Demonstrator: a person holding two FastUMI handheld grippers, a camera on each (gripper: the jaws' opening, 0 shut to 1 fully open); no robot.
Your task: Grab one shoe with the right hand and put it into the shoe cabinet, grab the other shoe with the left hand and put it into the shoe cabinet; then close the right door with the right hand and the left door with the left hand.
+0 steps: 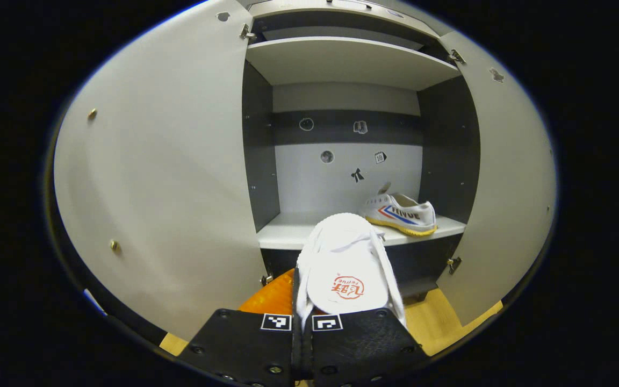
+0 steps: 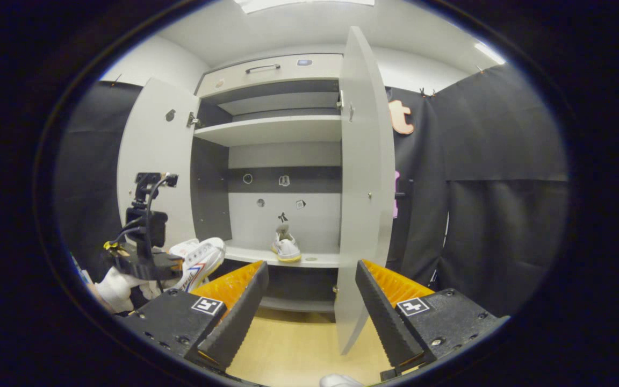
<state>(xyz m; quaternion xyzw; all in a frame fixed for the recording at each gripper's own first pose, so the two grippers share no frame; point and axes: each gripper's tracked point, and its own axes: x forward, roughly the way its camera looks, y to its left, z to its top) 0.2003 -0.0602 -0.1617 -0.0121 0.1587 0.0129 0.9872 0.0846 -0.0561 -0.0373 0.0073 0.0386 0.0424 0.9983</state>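
My left gripper (image 1: pixel 303 303) is shut on a white shoe (image 1: pixel 344 258), toe pointing at the open shoe cabinet (image 1: pixel 342 62). The shoe hangs just in front of the lower shelf (image 1: pixel 285 234). A second white shoe (image 1: pixel 402 214) with a yellow sole and striped side rests on that shelf at the right. In the right gripper view, my right gripper (image 2: pixel 312 301) is open and holds nothing, facing the cabinet (image 2: pixel 272 129) from farther back. The shelved shoe (image 2: pixel 286 247) lies ahead of it. At the left, a gloved hand holds the left gripper (image 2: pixel 145 252) with its shoe (image 2: pixel 199 263).
Both cabinet doors stand wide open: the left door (image 1: pixel 164 177) and the right door (image 1: pixel 508 177). In the right gripper view the right door (image 2: pixel 363 188) is seen almost edge-on, just beyond my right fingers. Wooden floor (image 2: pixel 299 344) lies below.
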